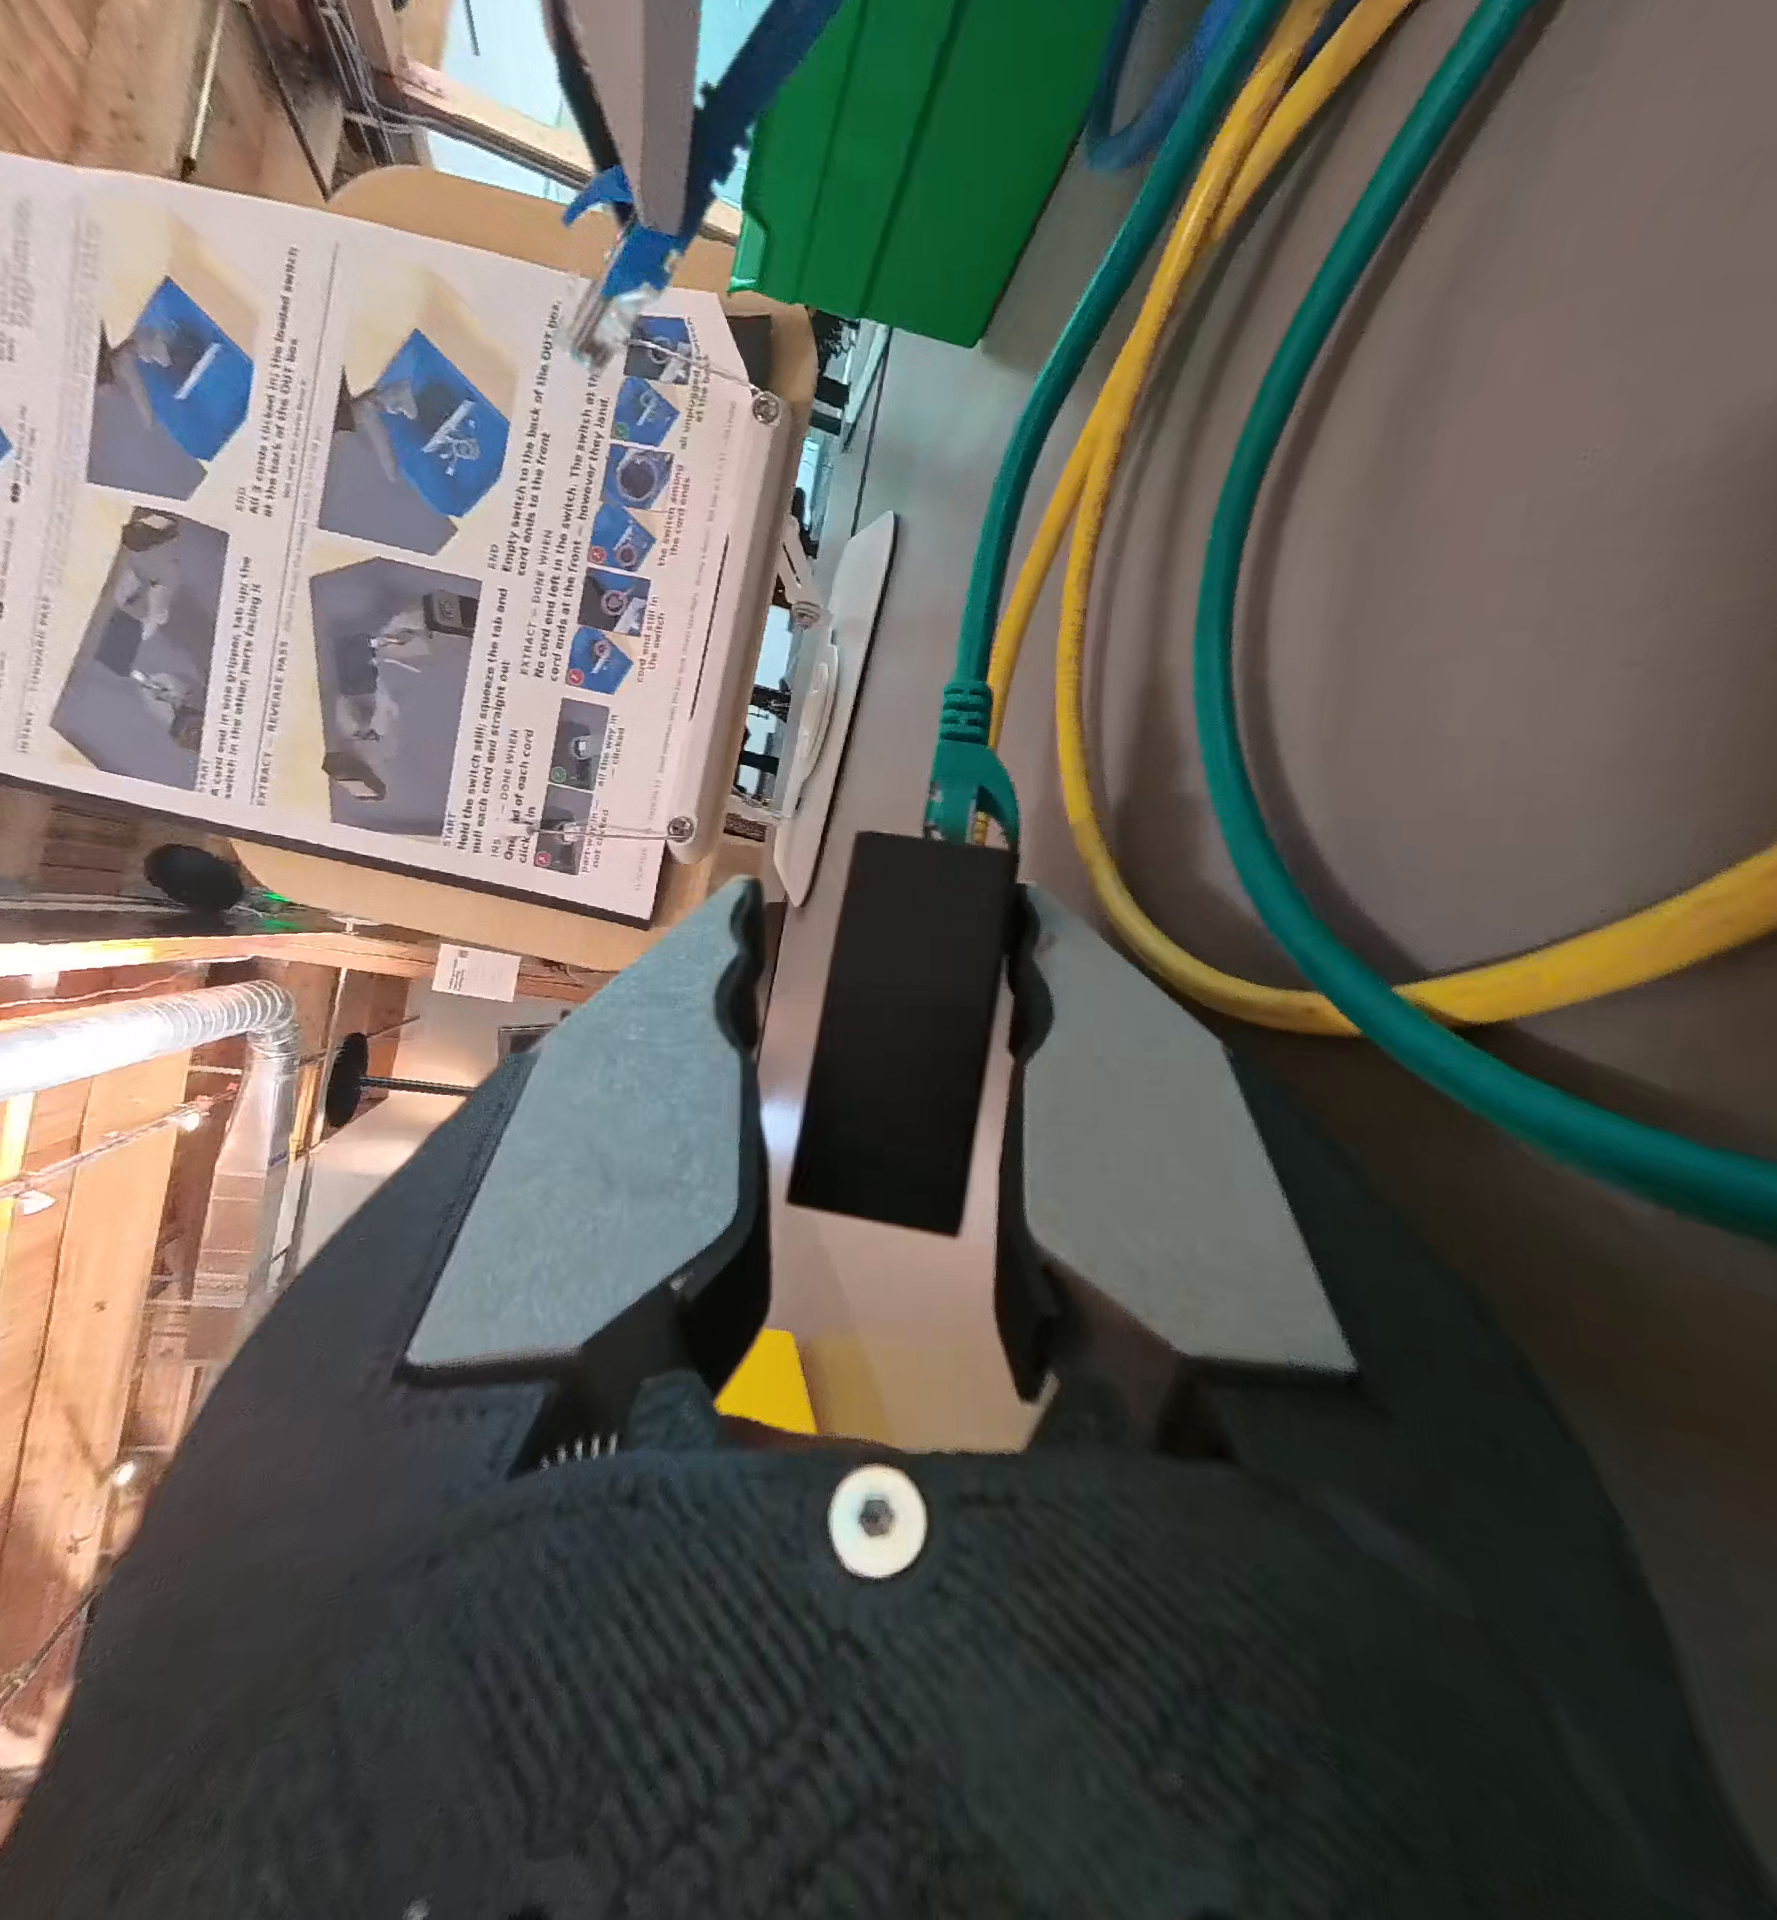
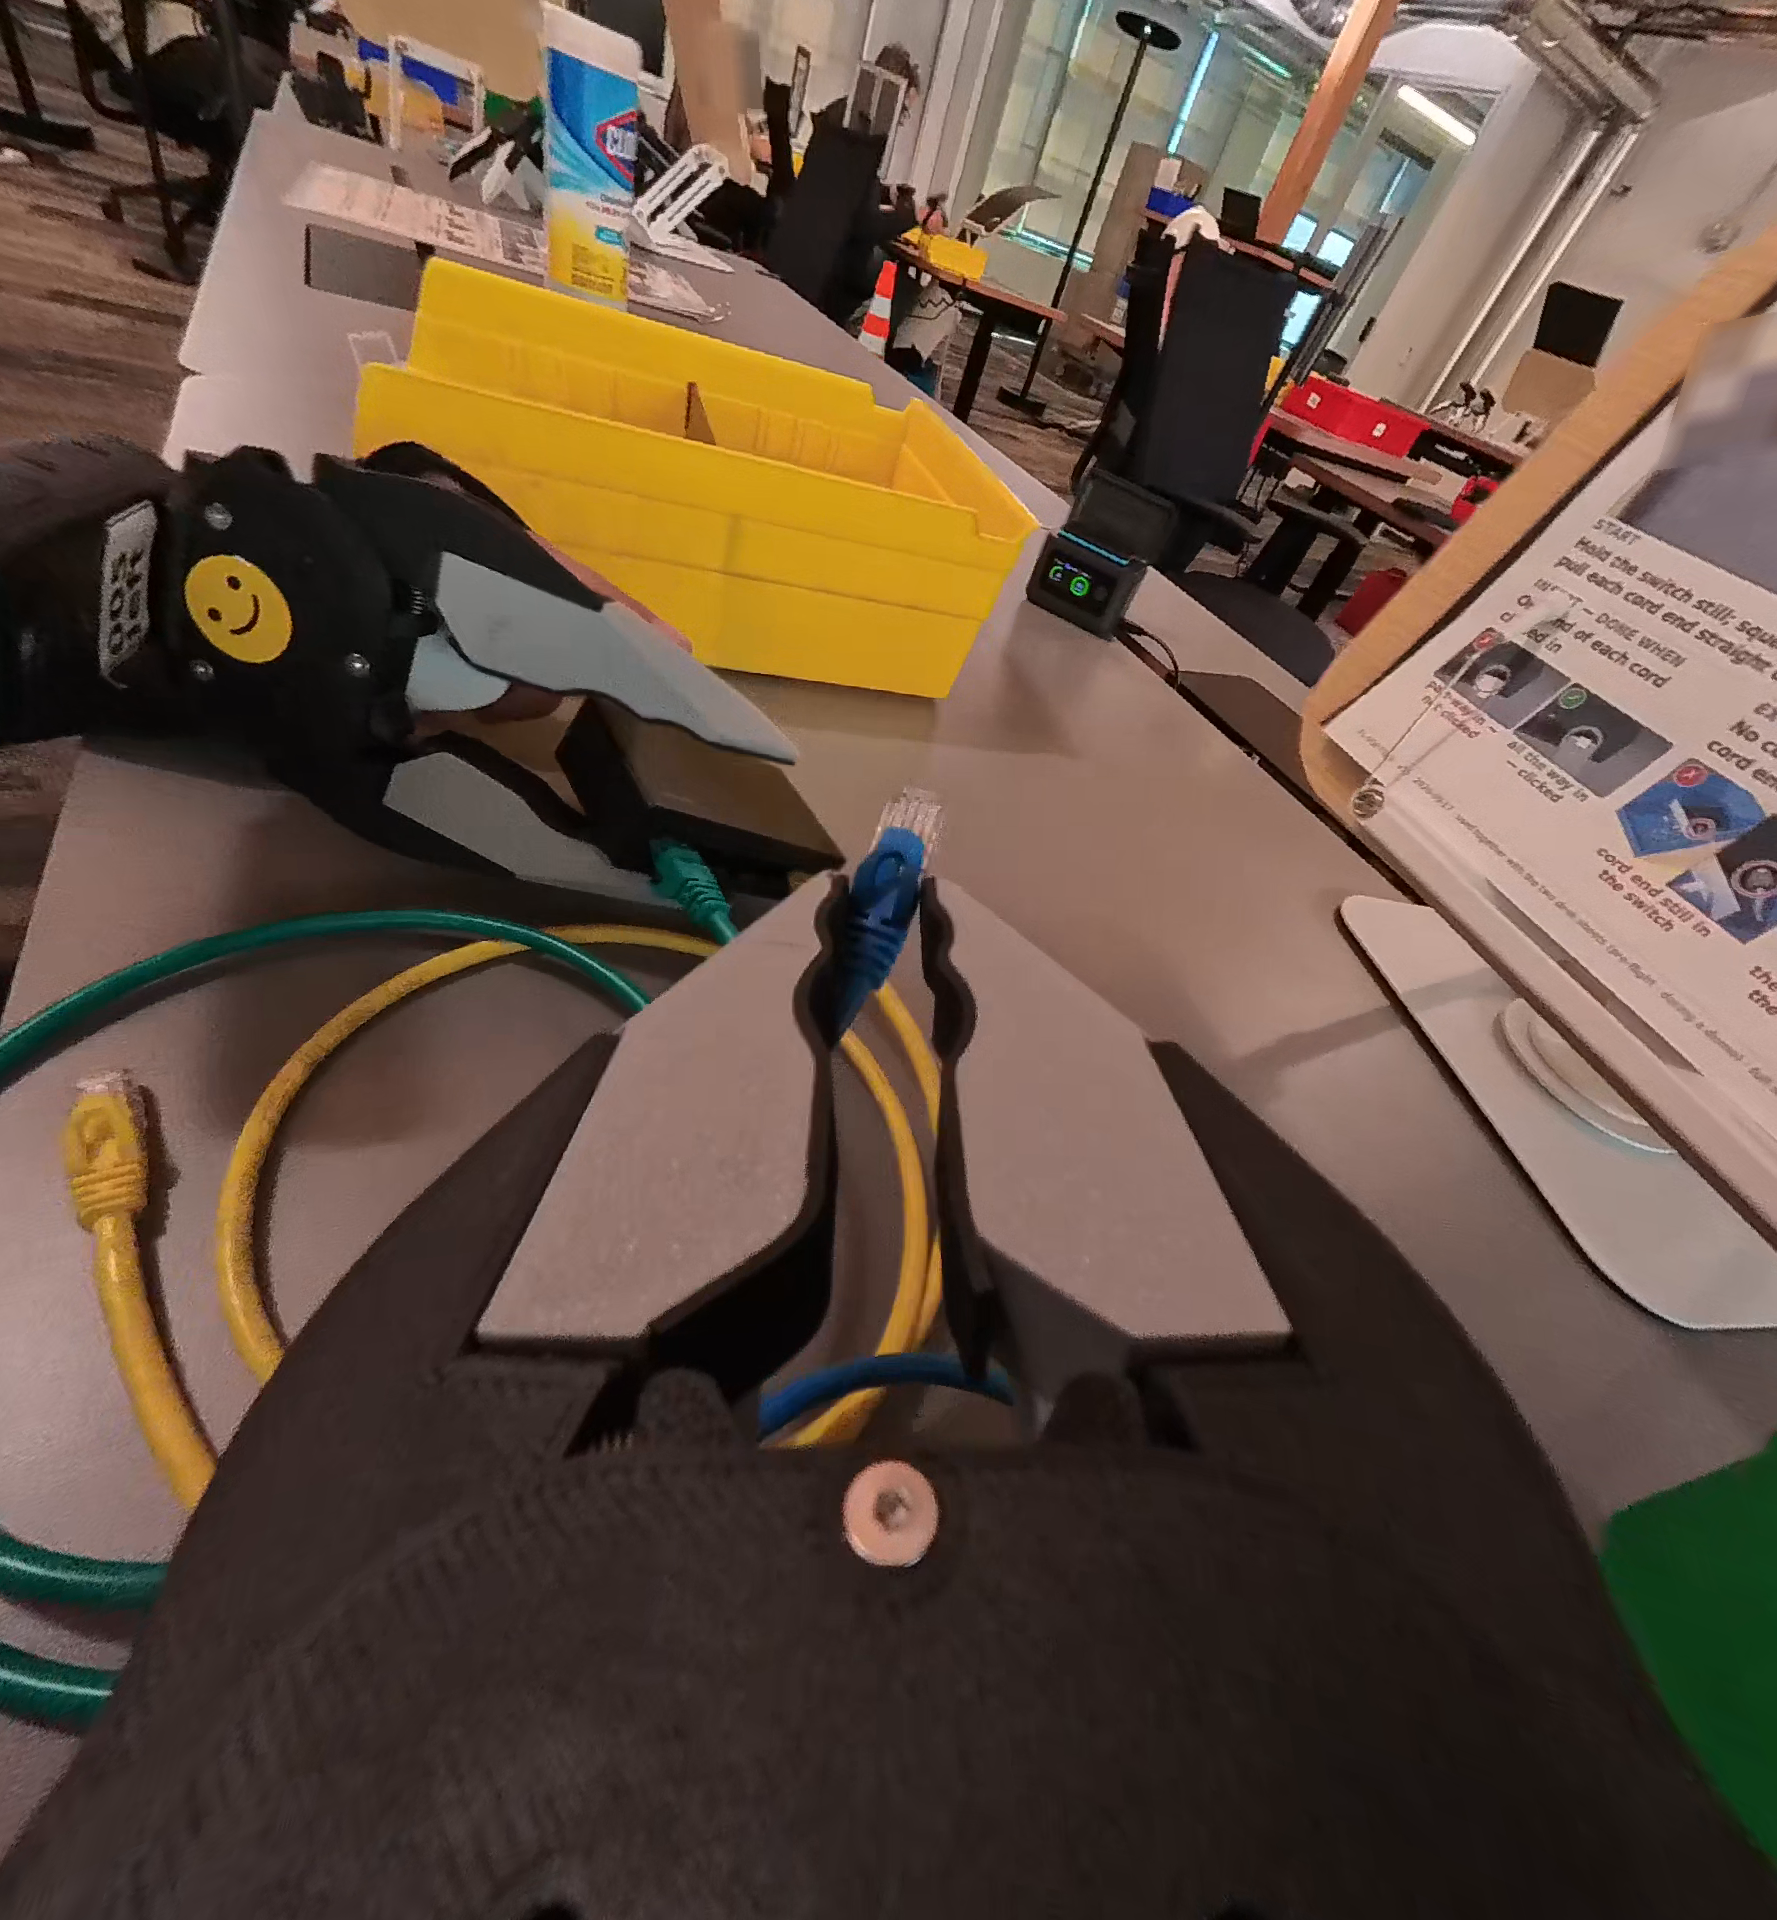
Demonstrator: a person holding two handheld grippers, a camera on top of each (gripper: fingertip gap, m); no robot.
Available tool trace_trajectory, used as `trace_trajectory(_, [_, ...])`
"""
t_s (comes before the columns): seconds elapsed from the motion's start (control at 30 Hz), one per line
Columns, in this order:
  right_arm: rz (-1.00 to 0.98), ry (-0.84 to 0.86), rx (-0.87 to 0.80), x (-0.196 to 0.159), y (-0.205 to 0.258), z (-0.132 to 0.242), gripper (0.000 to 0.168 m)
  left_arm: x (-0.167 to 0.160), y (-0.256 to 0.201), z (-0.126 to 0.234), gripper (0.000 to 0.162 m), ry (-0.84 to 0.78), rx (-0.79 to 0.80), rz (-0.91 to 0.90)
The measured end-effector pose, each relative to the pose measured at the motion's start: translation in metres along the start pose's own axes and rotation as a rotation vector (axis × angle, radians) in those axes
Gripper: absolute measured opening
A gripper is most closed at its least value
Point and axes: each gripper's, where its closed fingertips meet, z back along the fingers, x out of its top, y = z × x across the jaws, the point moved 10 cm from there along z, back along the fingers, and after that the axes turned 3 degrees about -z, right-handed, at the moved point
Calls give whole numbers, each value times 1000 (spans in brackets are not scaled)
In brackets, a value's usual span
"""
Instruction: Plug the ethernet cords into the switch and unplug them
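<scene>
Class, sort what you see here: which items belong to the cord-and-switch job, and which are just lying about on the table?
Part of the job:
- switch, held by the left gripper
- green cord, plugged in
- blue cord, held by the right gripper
- yellow cord, loose on the table

Lying about:
- yellow bin
- green bin
- wipes canister
- instruction sheet

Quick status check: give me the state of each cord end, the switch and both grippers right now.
Left gripper: shut on switch.
Switch: gripped, lying on table.
Green cord: plugged into switch.
Right gripper: shut on blue cord.
Blue cord: unplugged, held above table.
Yellow cord: this end unplugged, lying on table.
</scene>
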Motion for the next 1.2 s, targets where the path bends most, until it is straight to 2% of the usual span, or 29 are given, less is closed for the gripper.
trace_trajectory(0.1, [61,47,37,-2,10,-7,9,1,-5,-1,28,-2,-50,-28])
trace_trajectory(0.27, [173,102,60,-4,26,-17,9,3,-9,-2,28,-8,-99,-16])
trace_trajectory(0.33, [224,125,51,-6,30,-20,9,4,-7,0,35,-37,-107,31])
trace_trajectory(0.43, [289,153,27,-9,34,-23,9,6,4,5,58,-106,-165,227])
trace_trajectory(0.47, [301,161,16,-9,34,-23,9,5,7,7,61,-130,-176,266])
trace_trajectory(0.53, [323,174,-5,-11,33,-24,9,3,9,11,61,-167,-213,324])
trace_trajectory(0.6, [355,182,-28,-12,33,-24,9,-2,9,14,59,-189,-321,413])
trace_trajectory(0.7, [404,176,-44,-11,36,-23,9,-5,22,22,57,-239,-341,524])
trace_trajectory(0.77, [442,145,-42,-9,40,-21,9,-7,39,27,41,-253,-287,621])
trace_trajectory(0.83, [496,96,-45,-4,46,-19,9,-3,52,25,23,-232,-319,742])
trace_trajectory(0.9, [548,67,-68,-1,51,-18,9,3,59,16,25,-169,-427,865])
trace_trajectory(1.03, [592,63,-63,-2,57,-18,9,17,65,3,26,-215,-648,1038])
trace_trajectory(1.13, [633,43,-80,0,60,-15,9,20,63,-5,20,-219,-808,1138])
trace_trajectory(1.2, [676,57,-101,-1,62,-15,9,21,62,-8,13,-238,-857,1159])
